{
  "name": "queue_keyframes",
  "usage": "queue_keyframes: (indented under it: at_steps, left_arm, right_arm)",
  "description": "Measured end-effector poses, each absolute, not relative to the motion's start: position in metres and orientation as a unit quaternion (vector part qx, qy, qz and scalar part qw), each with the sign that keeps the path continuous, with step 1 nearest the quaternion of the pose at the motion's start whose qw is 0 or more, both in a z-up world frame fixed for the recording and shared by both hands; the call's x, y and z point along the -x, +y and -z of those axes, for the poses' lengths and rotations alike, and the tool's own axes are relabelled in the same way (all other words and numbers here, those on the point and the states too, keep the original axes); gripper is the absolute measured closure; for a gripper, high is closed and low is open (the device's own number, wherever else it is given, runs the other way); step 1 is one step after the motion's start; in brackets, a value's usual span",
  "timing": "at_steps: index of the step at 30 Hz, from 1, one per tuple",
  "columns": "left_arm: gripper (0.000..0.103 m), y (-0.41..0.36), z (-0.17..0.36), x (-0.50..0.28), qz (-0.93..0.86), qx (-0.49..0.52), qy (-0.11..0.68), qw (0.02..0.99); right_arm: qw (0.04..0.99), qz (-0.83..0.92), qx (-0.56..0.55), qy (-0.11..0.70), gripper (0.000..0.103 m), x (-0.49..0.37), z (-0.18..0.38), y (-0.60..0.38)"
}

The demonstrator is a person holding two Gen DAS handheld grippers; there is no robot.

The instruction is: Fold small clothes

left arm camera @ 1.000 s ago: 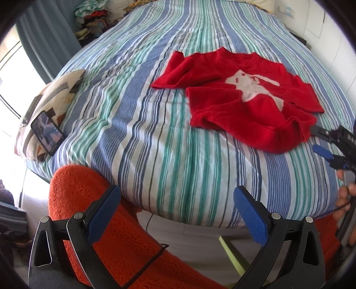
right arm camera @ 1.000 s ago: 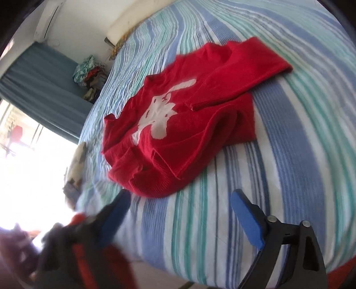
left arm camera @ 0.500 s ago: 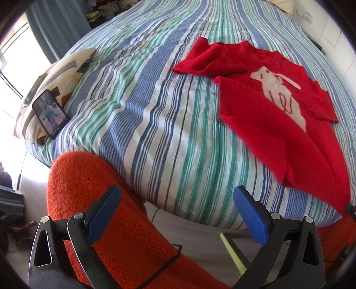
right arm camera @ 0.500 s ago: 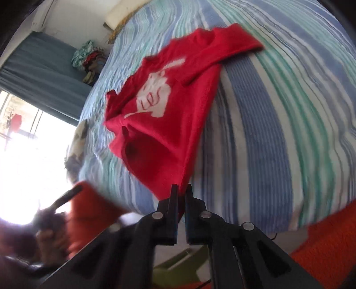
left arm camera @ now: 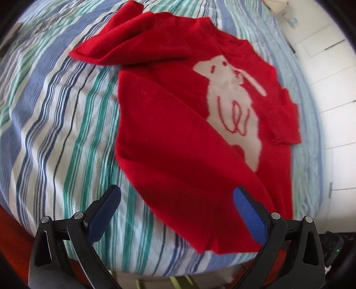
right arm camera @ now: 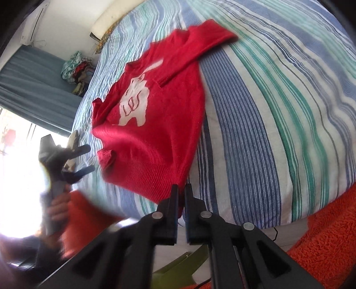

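Note:
A small red sweater (left arm camera: 173, 124) with a white animal figure lies face up on the striped bed cover (left arm camera: 55, 115). One sleeve is bunched at the far left; the other sleeve (left arm camera: 284, 120) is folded in at the right. My left gripper (left arm camera: 176, 200) hovers open over the sweater's near hem, with red cloth showing between its blue pads. In the right wrist view the sweater (right arm camera: 155, 124) stretches toward the bed's near edge. My right gripper (right arm camera: 181, 189) is shut on the hem's corner there. The left gripper (right arm camera: 85, 160) shows blurred at the left, held by a hand.
An orange fleece sleeve (right arm camera: 329, 240) lies below the bed's edge. A pile of clothes (right arm camera: 75, 69) sits by the blue curtain (right arm camera: 31, 89) at the far side. A pillow (right arm camera: 111, 20) lies at the head of the bed. White cupboard doors (left arm camera: 329, 73) stand at the right.
My right gripper closed on the sweater's hem and drew it toward the bed's edge, straightening the body. My left gripper swung in from beyond the edge to above the hem and tipped downward.

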State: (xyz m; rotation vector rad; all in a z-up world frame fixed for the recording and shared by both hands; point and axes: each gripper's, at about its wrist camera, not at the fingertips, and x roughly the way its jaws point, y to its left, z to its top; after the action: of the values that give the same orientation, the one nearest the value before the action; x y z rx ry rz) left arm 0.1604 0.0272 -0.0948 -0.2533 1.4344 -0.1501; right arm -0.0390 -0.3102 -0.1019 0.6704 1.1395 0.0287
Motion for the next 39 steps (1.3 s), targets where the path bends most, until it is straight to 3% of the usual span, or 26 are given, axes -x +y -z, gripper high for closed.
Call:
queue_keyframes:
  at_steps: [4,10,15,19,20,21,23,25,26,27,28,33,34,35,39]
  left_arm:
    - [0.004,0.014,0.120,-0.163,0.036,0.040,0.704,0.708]
    - [0.004,0.079,0.078,-0.085,0.011,-0.022,0.684,0.729]
    - [0.004,0.110,0.047,-0.061,0.050,0.074,0.641,0.762]
    - [0.005,0.086,0.065,-0.082,0.093,0.113,0.622,0.769]
    - [0.011,0.078,0.073,-0.086,0.095,0.114,0.633,0.760]
    - [0.025,0.072,0.083,-0.088,0.097,0.115,0.643,0.751]
    - [0.033,0.063,0.095,-0.085,0.103,0.112,0.648,0.746]
    - [0.038,0.055,0.092,-0.083,0.106,0.109,0.633,0.759]
    - [0.050,0.052,0.092,-0.083,0.106,0.106,0.632,0.761]
    - [0.082,0.051,0.090,-0.083,0.117,0.109,0.633,0.757]
    - [0.096,0.049,0.092,-0.081,0.131,0.120,0.640,0.748]
    - [0.100,0.062,0.077,-0.074,0.127,0.139,0.637,0.748]
    - [0.100,0.069,0.069,-0.067,0.129,0.136,0.636,0.749]
    - [0.100,0.073,0.062,-0.062,0.127,0.128,0.636,0.751]
    - [0.100,0.083,0.049,-0.044,0.107,0.073,0.643,0.755]
  right_arm:
    - [0.788,-0.009,-0.323,0.524,0.098,0.042,0.104,-0.314]
    - [0.803,-0.007,-0.296,0.517,0.098,0.047,0.095,-0.307]
    - [0.789,-0.007,-0.309,0.532,0.097,0.040,0.106,-0.309]
    - [0.780,-0.006,-0.326,0.534,0.093,0.033,0.112,-0.312]
    - [0.780,-0.006,-0.331,0.531,0.087,0.034,0.110,-0.314]
    - [0.782,-0.004,-0.336,0.525,0.083,0.035,0.107,-0.317]
    - [0.789,0.007,-0.339,0.512,0.060,0.043,0.100,-0.324]
    - [0.790,0.010,-0.343,0.508,0.054,0.049,0.097,-0.328]
    - [0.786,0.007,-0.347,0.512,0.054,0.050,0.099,-0.329]
    - [0.780,0.002,-0.353,0.516,0.054,0.049,0.103,-0.329]
    - [0.775,-0.006,-0.357,0.521,0.054,0.046,0.107,-0.327]
    - [0.721,-0.067,-0.379,0.575,0.054,0.021,0.150,-0.311]
    - [0.719,-0.072,-0.378,0.578,0.063,0.019,0.152,-0.310]
    - [0.722,-0.077,-0.368,0.581,0.096,0.018,0.149,-0.308]
    - [0.744,-0.079,-0.307,0.588,0.098,0.024,0.115,-0.306]
